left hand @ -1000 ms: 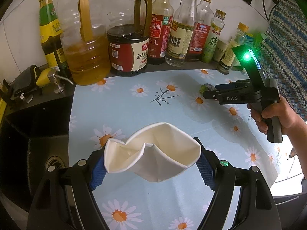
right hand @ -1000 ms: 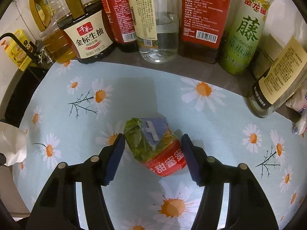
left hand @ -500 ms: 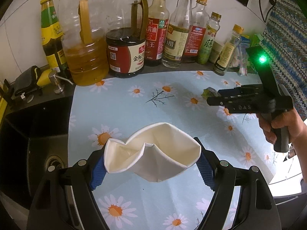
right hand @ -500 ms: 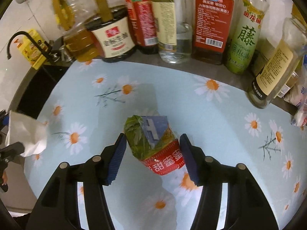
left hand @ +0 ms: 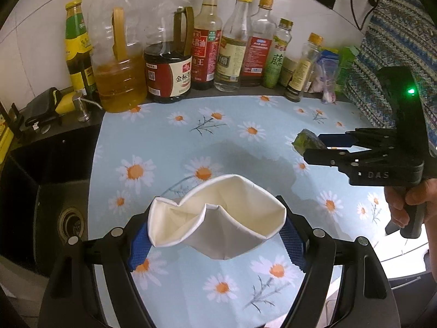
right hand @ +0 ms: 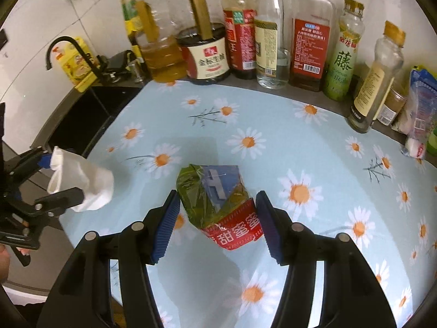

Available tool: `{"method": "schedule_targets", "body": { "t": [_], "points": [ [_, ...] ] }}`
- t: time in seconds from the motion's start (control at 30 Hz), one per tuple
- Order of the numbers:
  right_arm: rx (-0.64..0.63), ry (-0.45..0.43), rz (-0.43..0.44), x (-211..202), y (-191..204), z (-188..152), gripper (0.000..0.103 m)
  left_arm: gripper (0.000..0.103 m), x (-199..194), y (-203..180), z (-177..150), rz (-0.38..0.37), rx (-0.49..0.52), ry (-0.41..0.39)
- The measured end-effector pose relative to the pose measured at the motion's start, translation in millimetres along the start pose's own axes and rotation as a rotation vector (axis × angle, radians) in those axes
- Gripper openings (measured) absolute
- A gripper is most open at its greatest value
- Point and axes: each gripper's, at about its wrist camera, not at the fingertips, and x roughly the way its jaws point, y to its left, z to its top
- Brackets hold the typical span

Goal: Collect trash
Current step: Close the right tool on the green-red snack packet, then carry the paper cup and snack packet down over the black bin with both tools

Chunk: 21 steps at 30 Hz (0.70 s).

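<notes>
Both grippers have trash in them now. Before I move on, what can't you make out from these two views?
- Left wrist view: most of the crumpled carton, behind the right gripper fingers.
- Right wrist view: crushed paper cup opening, turned away in the left gripper.
- Either view: any bin; none in frame.

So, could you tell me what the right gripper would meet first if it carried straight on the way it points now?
Most likely the daisy-print mat. The right gripper, shut on the green and red wrapper, tilts steeply downward, so bare mat lies ahead, well short of the bottles; depth is uncertain.
</notes>
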Motion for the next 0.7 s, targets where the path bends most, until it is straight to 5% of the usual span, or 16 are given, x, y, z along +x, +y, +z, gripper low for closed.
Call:
{"method": "schedule_targets", "body": {
  "t": [0.7],
  "points": [
    [-0.084, -0.012, 0.100, -56, 64, -91, 0.058, 0.077, -60, -40, -79, 0.061, -0.056, -0.031]
  ]
}}
